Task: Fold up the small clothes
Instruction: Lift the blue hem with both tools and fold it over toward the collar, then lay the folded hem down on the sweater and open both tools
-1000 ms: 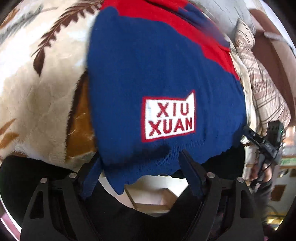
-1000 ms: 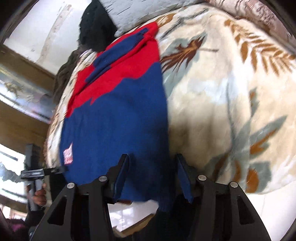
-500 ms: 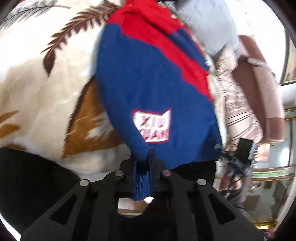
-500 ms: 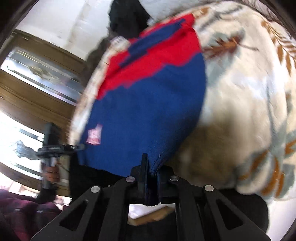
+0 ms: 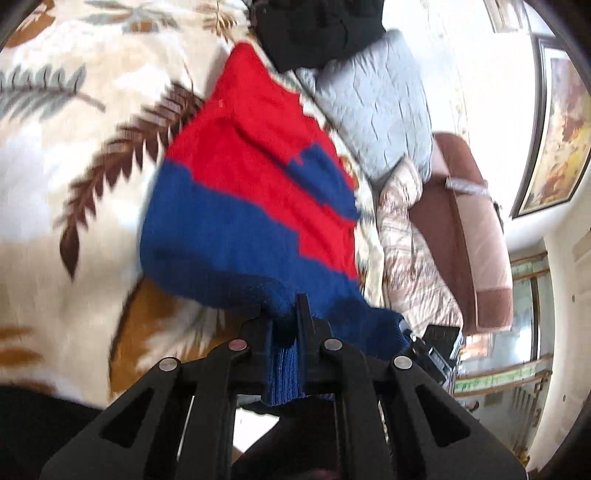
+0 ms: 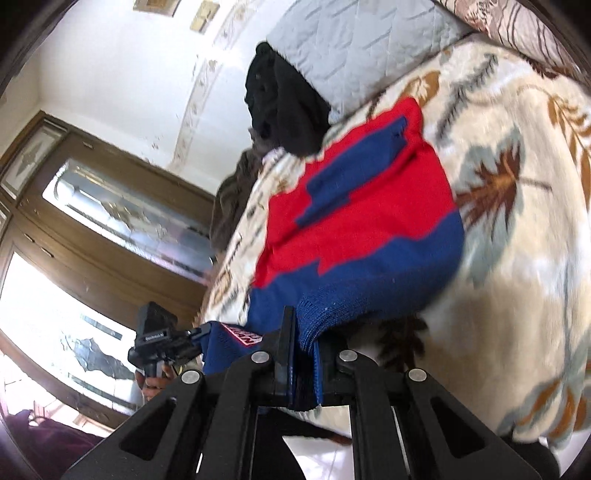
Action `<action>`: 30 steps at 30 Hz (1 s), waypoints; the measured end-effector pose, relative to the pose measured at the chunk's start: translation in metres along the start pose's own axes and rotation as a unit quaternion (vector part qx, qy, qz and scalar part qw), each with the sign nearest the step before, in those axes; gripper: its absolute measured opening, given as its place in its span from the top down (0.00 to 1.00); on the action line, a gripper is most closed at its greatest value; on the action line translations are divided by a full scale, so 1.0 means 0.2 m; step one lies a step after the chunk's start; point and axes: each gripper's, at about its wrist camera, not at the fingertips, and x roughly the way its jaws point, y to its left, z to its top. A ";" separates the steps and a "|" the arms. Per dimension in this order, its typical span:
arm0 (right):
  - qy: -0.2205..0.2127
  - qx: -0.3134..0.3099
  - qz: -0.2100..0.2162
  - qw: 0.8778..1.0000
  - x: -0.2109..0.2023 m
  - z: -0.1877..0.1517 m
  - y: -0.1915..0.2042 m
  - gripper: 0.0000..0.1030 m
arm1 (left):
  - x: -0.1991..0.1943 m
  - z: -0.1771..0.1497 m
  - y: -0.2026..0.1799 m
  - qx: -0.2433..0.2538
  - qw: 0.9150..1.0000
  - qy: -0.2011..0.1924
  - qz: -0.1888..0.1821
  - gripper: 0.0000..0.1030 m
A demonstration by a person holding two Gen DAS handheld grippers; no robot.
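**Both grippers clamp sweater hem above patterned bed**

Left wrist view: a cream blanket printed with brown and grey leaves covers the bed, with a grey quilted pillow and a black garment at its far end. On the blanket lies a red-and-blue knit sweater, its red upper part flat and its blue hem raised off the surface. The left gripper is closed tight on one corner of that hem, ribbed edge hanging between the fingers. In the right wrist view, the right gripper pinches the other hem corner, fabric bunched between its fingers.
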 end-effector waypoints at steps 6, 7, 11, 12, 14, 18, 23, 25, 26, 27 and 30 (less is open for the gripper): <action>-0.036 0.004 0.008 0.999 0.06 0.19 0.01 0.93 | -0.01 0.21 0.02 -0.017 0.999 -0.035 0.000 0.92; -0.041 0.004 0.007 0.999 0.08 0.22 0.00 0.93 | -0.01 0.26 0.02 -0.022 0.999 -0.040 0.000 0.92; -0.065 0.028 0.017 0.997 0.17 0.38 -0.04 0.93 | 0.02 0.40 0.05 -0.038 0.998 -0.057 0.001 0.92; -0.071 0.036 0.021 0.997 0.19 0.41 -0.06 0.93 | 0.04 0.45 0.05 -0.037 0.997 -0.064 -0.001 0.92; -0.087 0.058 0.031 0.994 0.25 0.48 -0.11 0.93 | 0.05 0.54 0.05 -0.033 0.997 -0.076 0.005 0.92; -0.118 0.100 0.045 0.987 0.38 0.60 -0.21 0.93 | 0.11 0.70 0.03 -0.037 0.995 -0.088 0.001 0.92; -0.169 0.175 0.068 0.968 0.53 0.74 -0.40 0.93 | 0.22 0.94 0.06 -0.056 0.993 -0.103 0.002 0.92; -0.183 0.197 0.073 0.960 0.58 0.78 -0.48 0.93 | 0.27 1.03 0.08 -0.065 0.992 -0.109 0.013 0.92; -0.186 0.208 0.075 0.957 0.60 0.80 -0.52 0.93 | 0.29 1.08 0.09 -0.068 0.991 -0.112 0.021 0.93; -0.186 0.217 0.076 0.955 0.63 0.82 -0.56 0.93 | 0.32 1.13 0.11 -0.070 0.990 -0.118 0.035 0.95; -0.179 0.226 0.071 0.955 0.69 0.86 -0.64 0.93 | 0.36 1.24 0.16 -0.080 0.987 -0.124 0.057 0.95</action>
